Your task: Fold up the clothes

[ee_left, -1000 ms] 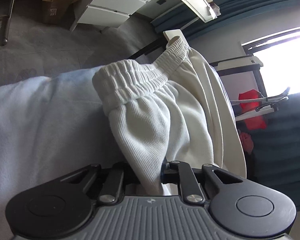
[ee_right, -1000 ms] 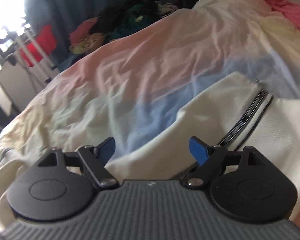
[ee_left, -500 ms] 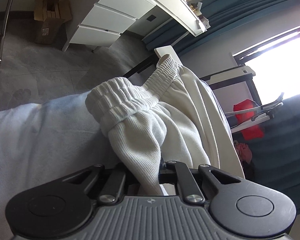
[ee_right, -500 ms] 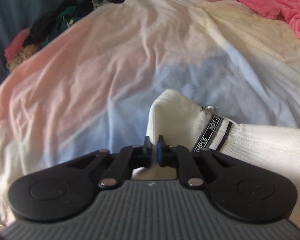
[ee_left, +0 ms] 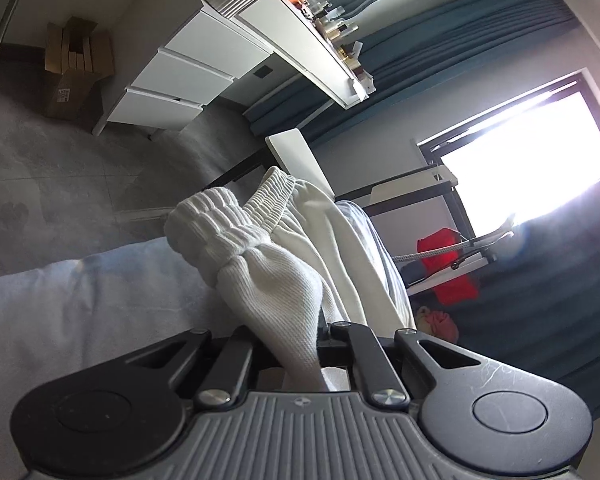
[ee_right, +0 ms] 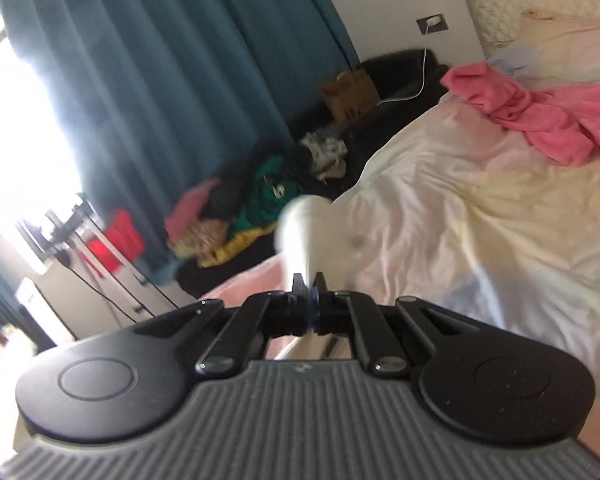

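Observation:
A pair of white ribbed trousers (ee_left: 276,292) with an elastic waistband (ee_left: 216,220) lies bunched on the pale bed sheet (ee_left: 80,308) in the left wrist view. My left gripper (ee_left: 300,344) is shut on a fold of that white cloth just below the waistband. In the right wrist view my right gripper (ee_right: 308,284) is shut on a thin fold of the same white trousers (ee_right: 304,220), which rises blurred above the jaws. The bed's pastel sheet (ee_right: 480,220) lies beyond it.
A white drawer desk (ee_left: 188,76), a cardboard box (ee_left: 74,68) and grey floor lie past the bed edge. Dark blue curtains (ee_right: 172,80), a bright window (ee_left: 532,148), a clothes pile (ee_right: 256,200) on the floor and a pink garment (ee_right: 548,116) on the bed.
My right gripper went from open to shut on the white trouser edge, then lifted it off the bed and tilted upward. The left gripper kept its hold and rose a little.

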Demonstrator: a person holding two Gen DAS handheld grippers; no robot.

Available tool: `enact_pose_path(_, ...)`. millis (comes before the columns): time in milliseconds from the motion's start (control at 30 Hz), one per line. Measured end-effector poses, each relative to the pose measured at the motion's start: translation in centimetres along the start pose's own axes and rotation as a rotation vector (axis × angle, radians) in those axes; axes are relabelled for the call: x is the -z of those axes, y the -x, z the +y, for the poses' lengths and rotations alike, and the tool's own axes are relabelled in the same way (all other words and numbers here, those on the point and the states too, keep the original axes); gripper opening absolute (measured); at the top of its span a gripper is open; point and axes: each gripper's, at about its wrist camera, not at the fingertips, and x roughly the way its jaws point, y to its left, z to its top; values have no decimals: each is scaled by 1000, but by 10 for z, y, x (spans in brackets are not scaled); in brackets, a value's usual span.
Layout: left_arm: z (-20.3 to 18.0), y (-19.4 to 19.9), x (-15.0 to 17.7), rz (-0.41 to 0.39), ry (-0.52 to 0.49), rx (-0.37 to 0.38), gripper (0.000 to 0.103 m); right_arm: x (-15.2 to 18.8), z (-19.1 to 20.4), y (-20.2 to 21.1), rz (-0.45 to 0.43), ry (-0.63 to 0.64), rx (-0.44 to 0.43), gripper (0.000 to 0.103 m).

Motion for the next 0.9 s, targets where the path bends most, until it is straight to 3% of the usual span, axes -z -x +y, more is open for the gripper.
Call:
enact_pose_path(133, 12, 21, 0, 39, 22, -17, 7, 36, -74, 42, 35, -36, 24, 5)
enact_pose_path(333, 29, 35, 4, 123, 21, -91, 7, 118, -178, 80, 207, -129, 113, 5)
enact_pose_path(533, 33, 31, 8, 160, -54, -167, 9, 150, -212, 101, 303, -42, 126, 11)
enact_pose_path(633, 35, 28, 10, 175, -63, -187, 11, 150, -213, 112, 310, 26, 166, 22)
enact_pose_path(700, 38, 24, 11, 187, -37, -182, 18, 146, -215, 119, 279, 84, 187, 37)
enact_pose_path(767, 41, 21, 12, 200, -10, -178, 26, 141, -213, 129, 224, 131, 183, 79)
enact_pose_path(800, 43, 19, 13, 206, 3, -175, 28, 138, -209, 131, 193, 156, 178, 83)
enact_pose_path(867, 46, 15, 14, 219, 29, -170, 44, 130, -199, 123, 168, 213, 140, 81)
enact_pose_path(900, 47, 13, 15, 225, 43, -168, 45, 126, -193, 116, 162, 235, 123, 81)
